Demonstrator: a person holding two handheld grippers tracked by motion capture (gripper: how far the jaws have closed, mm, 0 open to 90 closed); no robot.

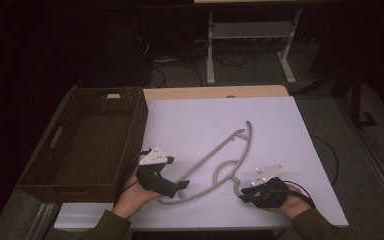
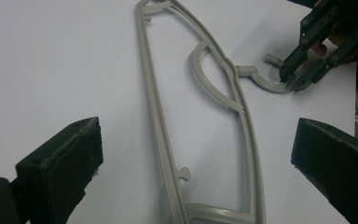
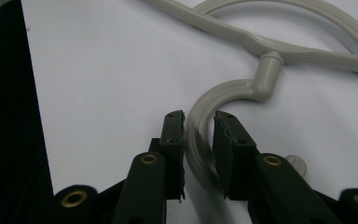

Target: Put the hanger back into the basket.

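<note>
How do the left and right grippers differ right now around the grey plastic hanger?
The left gripper stands wide open, its jaws astride the grey plastic hanger frame without touching. The right gripper is nearly closed around the hanger's hook. Both are black and sit low on the white table.

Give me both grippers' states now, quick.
Left gripper: jaws wide open, either side of the hanger, not gripping.
Right gripper: jaws astride the hanger's hook; whether they clamp it cannot be told.

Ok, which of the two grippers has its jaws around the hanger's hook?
The right gripper: its jaws straddle the grey hanger's curved hook. The left gripper stands wide open over the hanger's end.
</note>
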